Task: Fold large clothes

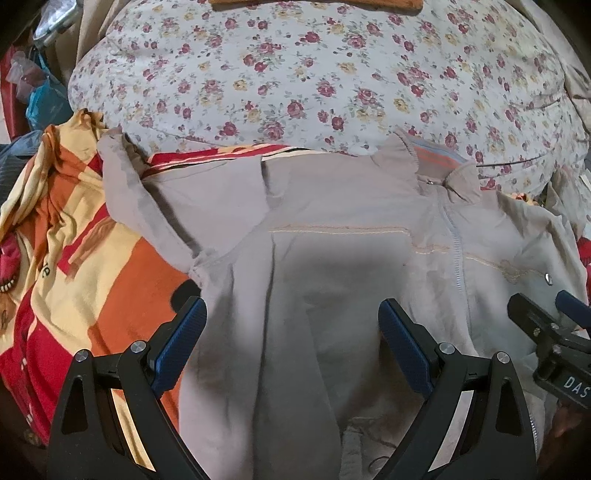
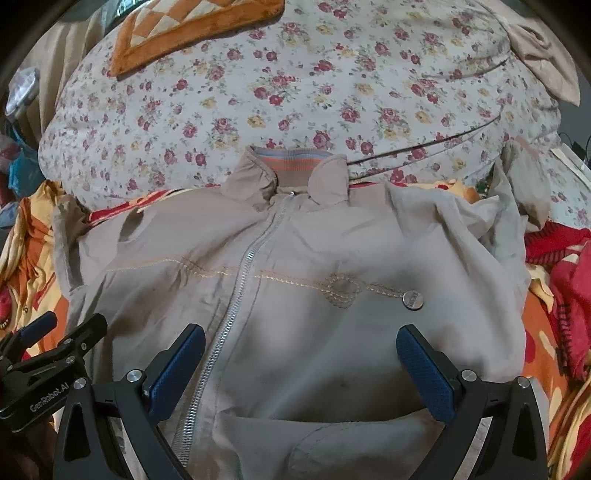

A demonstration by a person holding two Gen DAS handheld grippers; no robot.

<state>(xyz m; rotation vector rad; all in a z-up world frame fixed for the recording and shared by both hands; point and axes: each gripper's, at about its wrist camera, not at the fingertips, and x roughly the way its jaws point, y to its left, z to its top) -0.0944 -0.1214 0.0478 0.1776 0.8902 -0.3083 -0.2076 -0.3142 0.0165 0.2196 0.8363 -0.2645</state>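
Two grippers: both hang over a beige jacket (image 2: 303, 258) spread front-up on a bed.
Jacket: it lies flat on a red, orange and yellow blanket (image 1: 92, 266), its collar (image 2: 295, 173) toward a flowered quilt (image 2: 295, 92) bunched at the far side.
Zipper: a silver zipper (image 2: 236, 295) runs closed down the front, slanting from the collar toward the near hem.
Trim: a line of pale stitching (image 2: 295, 278) crosses the chest, with a metal snap button (image 2: 413, 299) at its right end.
Sleeves: one sleeve (image 1: 144, 206) is bent across the blanket on the left; the other sleeve (image 2: 495, 221) is crumpled at the right shoulder.
Left gripper (image 1: 291, 332): jaws spread wide, holding nothing, above the jacket's left half near the sleeve seam; its blue pads (image 1: 181, 343) frame bare cloth.
Right gripper (image 2: 301, 354): jaws likewise apart and holding nothing, above the right chest panel, just right of the zipper and below the snap button.
Spacing: the two grippers sit side by side, each showing at the edge of the other's view.
Background: an orange checked cushion (image 2: 184, 33) rests on the quilt at the far left.
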